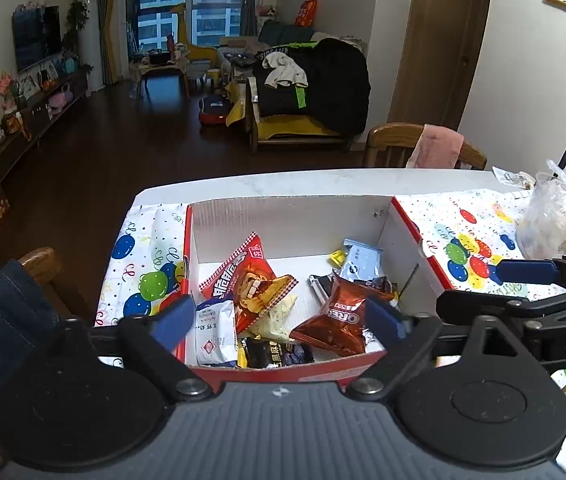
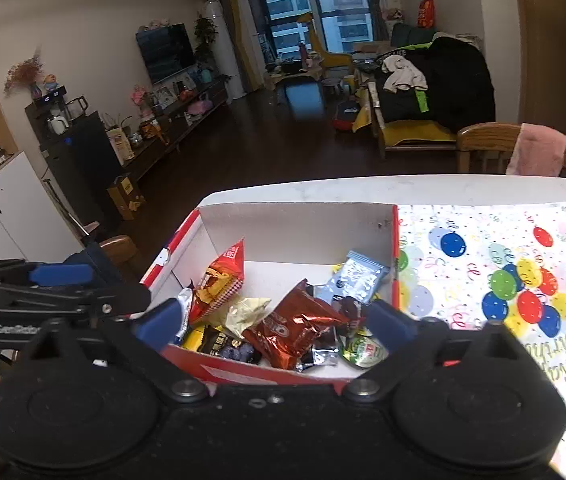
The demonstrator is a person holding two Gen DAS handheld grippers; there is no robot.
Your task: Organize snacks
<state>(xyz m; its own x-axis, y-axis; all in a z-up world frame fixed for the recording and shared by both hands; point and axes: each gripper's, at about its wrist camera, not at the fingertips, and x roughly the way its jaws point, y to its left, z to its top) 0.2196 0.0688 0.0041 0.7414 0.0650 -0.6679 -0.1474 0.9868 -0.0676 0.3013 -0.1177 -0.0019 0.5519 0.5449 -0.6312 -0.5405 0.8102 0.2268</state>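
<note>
Two grippers hovered over the near rim of a cardboard box [image 1: 295,220], red outside w/ plain white inner walls, sitting at the tabletop's far-left corner on a balloon-print paper cloth [image 1: 471,232]. Left gripper [image 1: 283,320] had its blue-padded fingers spread wide, nothing between them but the box contents below; right gripper [image 2: 279,318] likewise spread, empty, pads straddling the box's near-right part. Each gripper's black arm showed at the edge of the other's view.

Inside the box, a loose heap of snacks along the near wall: a crinkly foil Oreo packet [image 1: 337,320], copper-brown & puffed, approx. centre; a red checkered chip bag [image 1: 251,280], pillow-shaped, leaning on the left side; a flat white sachet [image 1: 215,332] w/ red print at the near-left corner; a pale-blue zip pouch [image 1: 359,260] toward the far-right wall; a small black wrapper [image 1: 275,354] against the near wall; a cream-coloured creased packet [image 2: 247,308] under the chip bag; a round green-&-white item [image 2: 363,350] at the near-right corner, seen from the right wrist only.

On the tabletop's right edge stood a crumpled clear plastic bag [image 1: 559,216], contents unclear. Wooden chair w/ pink cloth [image 1: 437,146] stood beyond the far edge.
</note>
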